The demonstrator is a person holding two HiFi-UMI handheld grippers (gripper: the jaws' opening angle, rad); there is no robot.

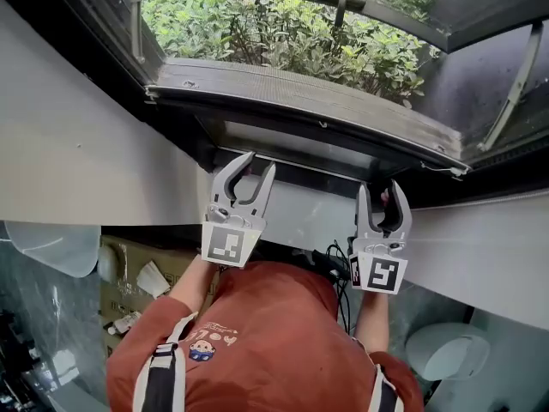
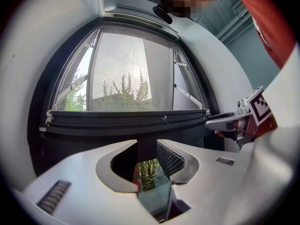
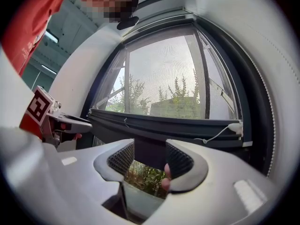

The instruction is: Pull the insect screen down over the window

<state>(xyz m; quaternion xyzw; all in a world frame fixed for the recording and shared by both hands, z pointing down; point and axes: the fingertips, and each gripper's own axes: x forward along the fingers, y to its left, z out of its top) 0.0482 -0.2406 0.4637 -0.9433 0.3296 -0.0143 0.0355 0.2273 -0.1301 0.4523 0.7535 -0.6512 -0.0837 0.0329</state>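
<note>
The insect screen's dark bottom bar [image 1: 300, 101] runs across the window, with grey mesh [image 2: 126, 74] stretched above it and greenery behind. Both grippers sit just below that bar, level with the dark lower window frame [image 1: 300, 174]. My left gripper [image 1: 260, 161] stands open, and in its own view the left gripper [image 2: 147, 156] has nothing between its pads, with the bar [image 2: 126, 118] beyond them. My right gripper [image 1: 379, 187] is open too, the right gripper [image 3: 147, 161] holding nothing, the bar [image 3: 164, 125] ahead. A thin white cord [image 3: 218, 134] hangs at the bar's right end.
White wall ledge [image 1: 86, 170] flanks the window on both sides. Outward-opened sashes with stay arms [image 1: 515, 84] stand past the screen. Below, a cardboard box [image 1: 129, 290], black cables [image 1: 339, 260] and a white round object [image 1: 455, 350] lie on the floor.
</note>
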